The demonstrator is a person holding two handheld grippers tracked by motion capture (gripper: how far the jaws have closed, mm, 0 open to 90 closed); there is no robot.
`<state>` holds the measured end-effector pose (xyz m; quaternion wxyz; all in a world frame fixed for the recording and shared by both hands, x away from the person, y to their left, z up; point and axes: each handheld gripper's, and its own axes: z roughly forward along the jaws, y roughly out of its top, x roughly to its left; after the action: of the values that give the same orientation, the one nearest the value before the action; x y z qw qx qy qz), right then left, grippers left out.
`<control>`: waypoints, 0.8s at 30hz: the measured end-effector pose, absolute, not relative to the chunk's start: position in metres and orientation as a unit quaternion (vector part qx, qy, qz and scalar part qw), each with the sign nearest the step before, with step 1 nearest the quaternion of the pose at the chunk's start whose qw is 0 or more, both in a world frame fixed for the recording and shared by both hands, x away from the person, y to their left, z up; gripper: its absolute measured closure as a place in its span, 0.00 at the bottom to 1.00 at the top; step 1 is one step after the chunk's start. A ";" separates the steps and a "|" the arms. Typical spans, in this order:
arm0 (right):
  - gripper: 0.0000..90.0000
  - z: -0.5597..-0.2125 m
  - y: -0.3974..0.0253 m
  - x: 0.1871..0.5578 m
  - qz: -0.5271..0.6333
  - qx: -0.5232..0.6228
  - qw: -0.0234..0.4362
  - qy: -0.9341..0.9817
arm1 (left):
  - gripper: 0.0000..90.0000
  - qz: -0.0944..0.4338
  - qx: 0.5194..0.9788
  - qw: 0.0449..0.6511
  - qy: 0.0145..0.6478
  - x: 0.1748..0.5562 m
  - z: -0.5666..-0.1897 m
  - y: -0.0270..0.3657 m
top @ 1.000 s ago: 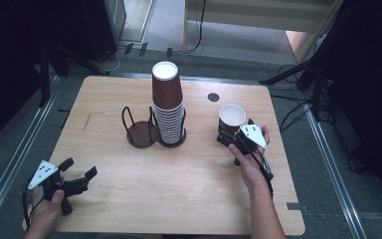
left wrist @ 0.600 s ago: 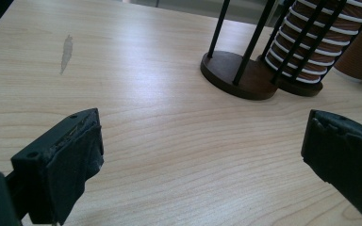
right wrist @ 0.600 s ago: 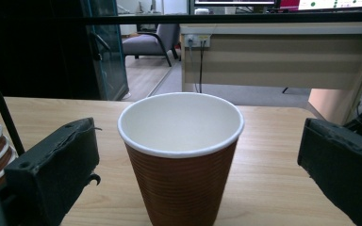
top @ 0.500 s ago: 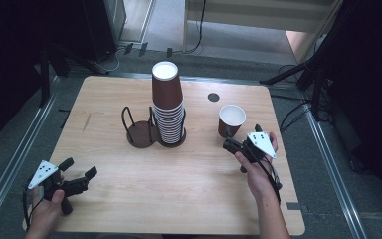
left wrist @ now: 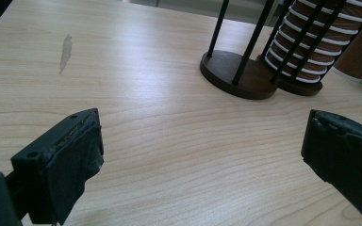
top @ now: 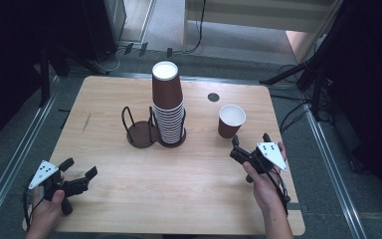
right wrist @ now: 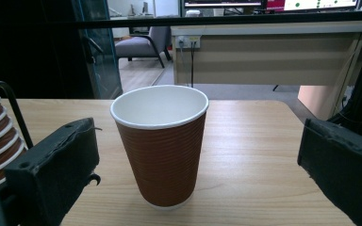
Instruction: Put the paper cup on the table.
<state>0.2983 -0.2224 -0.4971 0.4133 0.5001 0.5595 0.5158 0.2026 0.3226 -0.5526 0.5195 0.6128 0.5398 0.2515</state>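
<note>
Wooden table (top: 129,209) on grey floor, dark room w/ a desk at the back. Left gripper (top: 82,168) low at near-left corner, jaws spread wide, nothing betw. them. Mid-table: black wire cup holder (top: 140,130), its left ring empty, right ring holding tall stack of brown paper cups (top: 167,107). Right of that, a single brown cup (top: 231,121) upright, apart from stack. Right gripper (top: 251,139) just behind cup, jaws spread, not touching it; cup (right wrist: 160,141) centred betw. them in right gripper view.
</note>
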 end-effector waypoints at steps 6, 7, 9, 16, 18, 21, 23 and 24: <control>0.00 -0.496 -0.231 0.285 0.520 0.507 0.407 0.554 | 0.00 0.251 0.613 0.520 0.539 0.203 -0.553 0.323; 0.00 -0.496 -0.233 0.283 0.521 0.507 0.406 0.554 | 0.00 0.251 0.612 0.520 0.540 0.203 -0.553 0.323; 0.00 -0.495 -0.235 0.279 0.520 0.509 0.407 0.552 | 0.00 0.251 0.612 0.520 0.540 0.203 -0.553 0.323; 0.00 -0.496 -0.245 0.265 0.520 0.514 0.407 0.547 | 0.00 0.251 0.611 0.520 0.541 0.203 -0.553 0.323; 0.00 -0.496 -0.248 0.261 0.519 0.518 0.404 0.547 | 0.00 0.252 0.611 0.520 0.541 0.203 -0.553 0.323; 0.00 -0.495 -0.253 0.255 0.518 0.519 0.403 0.548 | 0.00 0.252 0.611 0.520 0.541 0.203 -0.553 0.323; 0.00 -0.496 -0.255 0.251 0.513 0.518 0.406 0.551 | 0.00 0.252 0.611 0.520 0.541 0.203 -0.553 0.323; 0.00 -0.497 -0.257 0.249 0.511 0.516 0.409 0.553 | 0.00 0.252 0.611 0.520 0.541 0.203 -0.553 0.323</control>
<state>0.2487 -0.2568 -0.4967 0.4091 0.5155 0.5526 0.5114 0.2026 0.3227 -0.5527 0.5201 0.6108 0.5412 0.2519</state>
